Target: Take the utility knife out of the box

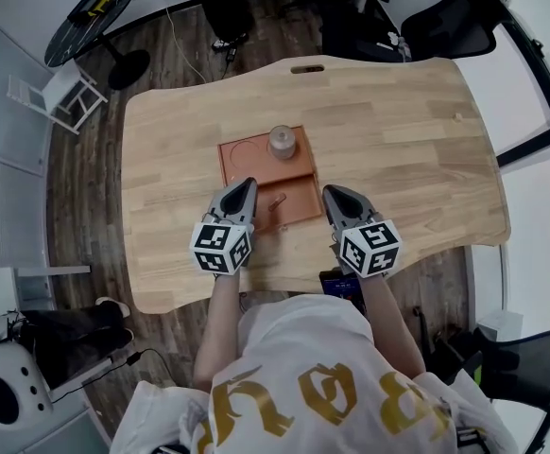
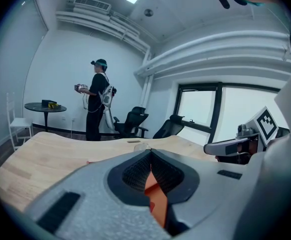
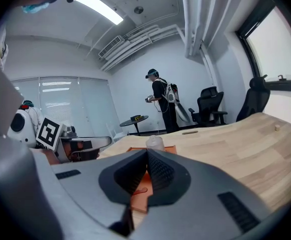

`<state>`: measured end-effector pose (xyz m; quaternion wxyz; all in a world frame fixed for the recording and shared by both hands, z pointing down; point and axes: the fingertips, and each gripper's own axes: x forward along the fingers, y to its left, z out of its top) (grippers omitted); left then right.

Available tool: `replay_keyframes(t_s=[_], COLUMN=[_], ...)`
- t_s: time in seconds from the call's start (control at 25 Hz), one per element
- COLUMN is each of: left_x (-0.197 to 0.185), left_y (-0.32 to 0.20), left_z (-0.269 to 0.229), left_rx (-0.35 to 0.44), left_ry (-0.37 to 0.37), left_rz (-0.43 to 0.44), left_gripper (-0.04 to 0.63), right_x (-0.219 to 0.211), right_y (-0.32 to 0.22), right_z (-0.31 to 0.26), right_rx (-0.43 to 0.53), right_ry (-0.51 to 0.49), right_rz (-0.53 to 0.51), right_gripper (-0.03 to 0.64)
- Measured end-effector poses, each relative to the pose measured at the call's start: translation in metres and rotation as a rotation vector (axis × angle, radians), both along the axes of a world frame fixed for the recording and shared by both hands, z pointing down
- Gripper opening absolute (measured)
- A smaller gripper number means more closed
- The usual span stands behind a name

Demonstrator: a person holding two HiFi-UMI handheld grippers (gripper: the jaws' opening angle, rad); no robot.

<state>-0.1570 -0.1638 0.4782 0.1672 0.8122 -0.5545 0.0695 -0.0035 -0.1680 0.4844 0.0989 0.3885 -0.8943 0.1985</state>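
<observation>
A shallow orange-brown box (image 1: 299, 197) lies on the wooden table (image 1: 407, 149), with a clear round jar (image 1: 282, 141) standing in its far part. In the box's near compartment lies a small brown-orange object (image 1: 275, 200) that looks like the utility knife, though it is too small for detail. My left gripper (image 1: 247, 185) hovers shut over the box's near left corner, holding nothing. My right gripper (image 1: 330, 193) is shut and empty just beyond the box's near right edge. The box (image 2: 158, 196) shows through the left gripper (image 2: 150, 151). Past the right gripper (image 3: 147, 151) I see the jar (image 3: 154, 142).
The table's near edge runs just below both grippers. A cable slot (image 1: 306, 68) sits at the far edge. Black office chairs (image 1: 450, 22) stand behind the table, and a round black side table (image 1: 88, 22) and white chair (image 1: 62, 93) at far left. A person (image 2: 98, 101) stands beyond.
</observation>
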Motion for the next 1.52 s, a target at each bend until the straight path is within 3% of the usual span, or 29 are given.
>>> replay_keyframes(t_s=[0.32, 0.64, 1.04, 1.2, 1.4, 1.52], left_x=[0.001, 0.006, 0.008, 0.013, 0.025, 0.031], left_y=[-0.003, 0.001, -0.003, -0.003, -0.001, 0.0], left_z=[0.021, 0.053, 0.085, 0.099, 0.118, 0.133], left_rx=[-0.057, -0.185, -0.263, -0.327, -0.43, -0.499], left_ry=[0.024, 0.044, -0.019, -0.069, -0.039, -0.064], left_rz=[0.026, 0.058, 0.101, 0.168, 0.234, 0.279], left_gripper=[0.011, 0.011, 0.011, 0.011, 0.011, 0.012], right_x=[0.003, -0.004, 0.002, 0.006, 0.005, 0.009], right_y=[-0.014, -0.014, -0.02, -0.021, -0.024, -0.027], right_z=[0.017, 0.028, 0.051, 0.059, 0.067, 0.072], right_rx=[-0.042, -0.077, -0.138, -0.159, -0.18, -0.196], right_ry=[0.004, 0.009, 0.023, 0.031, 0.035, 0.039], right_rz=[0.009, -0.017, -0.013, -0.007, -0.002, 0.008], right_gripper=[0.012, 0.011, 0.011, 0.011, 0.011, 0.011])
